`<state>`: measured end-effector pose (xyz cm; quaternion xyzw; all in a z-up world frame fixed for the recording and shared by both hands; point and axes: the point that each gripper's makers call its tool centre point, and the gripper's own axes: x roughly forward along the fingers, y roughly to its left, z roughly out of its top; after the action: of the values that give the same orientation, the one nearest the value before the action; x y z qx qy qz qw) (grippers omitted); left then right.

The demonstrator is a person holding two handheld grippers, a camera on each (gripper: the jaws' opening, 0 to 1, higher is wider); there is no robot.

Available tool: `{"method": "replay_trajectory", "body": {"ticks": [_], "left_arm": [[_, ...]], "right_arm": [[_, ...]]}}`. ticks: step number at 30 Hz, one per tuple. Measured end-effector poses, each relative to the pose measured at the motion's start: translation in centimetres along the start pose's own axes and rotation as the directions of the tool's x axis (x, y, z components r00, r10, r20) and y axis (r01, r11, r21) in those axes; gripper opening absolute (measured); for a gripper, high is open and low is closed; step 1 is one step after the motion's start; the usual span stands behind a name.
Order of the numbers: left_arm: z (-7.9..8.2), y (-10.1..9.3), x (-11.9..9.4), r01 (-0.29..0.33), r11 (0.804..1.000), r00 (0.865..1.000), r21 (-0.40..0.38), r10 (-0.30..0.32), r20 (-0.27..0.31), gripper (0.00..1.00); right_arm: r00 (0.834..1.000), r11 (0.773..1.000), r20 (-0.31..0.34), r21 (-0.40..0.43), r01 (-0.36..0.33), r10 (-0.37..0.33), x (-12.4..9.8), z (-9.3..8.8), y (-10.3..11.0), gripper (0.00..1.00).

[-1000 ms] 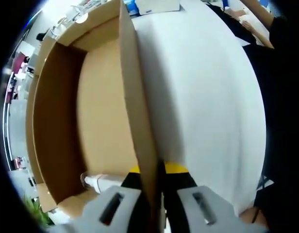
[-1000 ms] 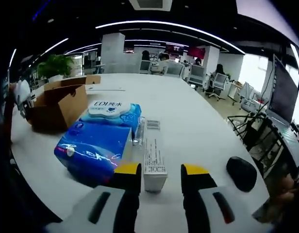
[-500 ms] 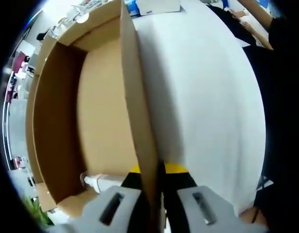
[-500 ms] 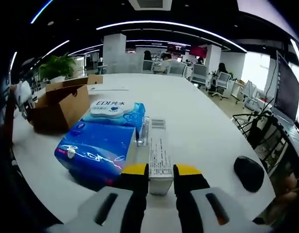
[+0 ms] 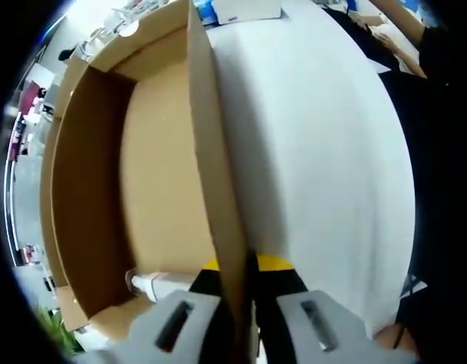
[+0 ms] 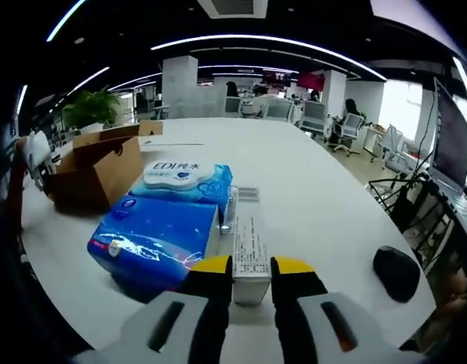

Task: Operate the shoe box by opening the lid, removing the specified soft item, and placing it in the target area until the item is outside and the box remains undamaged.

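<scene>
In the left gripper view, the left gripper (image 5: 237,269) has its two yellow-tipped jaws pinched tight on the thin edge of a cardboard wall of the shoe box (image 5: 154,182). That wall runs straight away from the jaws toward the far side of the scene. To its left lies the open brown interior of the box; a small white cylindrical object (image 5: 154,283) rests on the box floor near the jaws, too small to identify. To the right of the wall spreads the white table (image 5: 324,152).

In the right gripper view, the right gripper (image 6: 252,267) is closed on the near end of a long white carton (image 6: 249,250) with printed text and a barcode, lying on the table (image 6: 317,205). Just left of the carton, touching it, sits a blue pack of tissues (image 6: 154,241). Beyond that lies a blue wet-wipes pack (image 6: 189,180) with a white lid. Farther left stands the brown box (image 6: 93,171), lid open. A dark computer mouse (image 6: 396,273) sits well apart on the near right. Office desks and seated people fill the far background.
</scene>
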<state>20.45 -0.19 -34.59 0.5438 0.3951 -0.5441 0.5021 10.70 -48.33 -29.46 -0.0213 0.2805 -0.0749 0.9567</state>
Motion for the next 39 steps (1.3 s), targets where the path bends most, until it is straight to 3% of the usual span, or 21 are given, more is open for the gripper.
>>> {"method": "replay_trajectory", "body": {"ticks": [12, 22, 28, 33, 37, 39], "left_arm": [[0.2, -0.4, 0.0, 0.002, 1.000, 1.000, 0.001, -0.002, 0.003, 0.04], [0.0, 0.1, 0.0, 0.006, 1.000, 1.000, -0.001, -0.006, 0.009, 0.04], [0.1, 0.0, 0.0, 0.011, 1.000, 1.000, -0.002, -0.011, 0.016, 0.04], [0.1, 0.0, 0.0, 0.016, 1.000, 1.000, 0.000, -0.016, 0.023, 0.04], [0.2, -0.1, 0.0, 0.021, 1.000, 0.999, -0.003, -0.021, 0.036, 0.04], [0.2, -0.1, 0.0, 0.023, 1.000, 0.999, -0.005, -0.023, 0.037, 0.04]], "right_arm": [[1.000, 1.000, -0.005, -0.007, -0.011, 0.011, -0.1, 0.2, 0.4, 0.20], [1.000, 1.000, 0.028, -0.029, -0.002, 0.003, -1.5, 2.3, 0.5, 0.23], [0.996, 0.989, 0.083, -0.147, -0.032, 0.044, -2.8, 6.6, 3.0, 0.25], [0.987, 0.958, 0.126, -0.283, -0.057, 0.096, -2.7, 11.1, 5.3, 0.26], [0.976, 0.921, 0.133, -0.374, -0.109, 0.170, -2.0, 14.2, 8.3, 0.27], [0.967, 0.879, 0.132, -0.457, -0.137, 0.220, -1.8, 15.7, 10.1, 0.27]]}}
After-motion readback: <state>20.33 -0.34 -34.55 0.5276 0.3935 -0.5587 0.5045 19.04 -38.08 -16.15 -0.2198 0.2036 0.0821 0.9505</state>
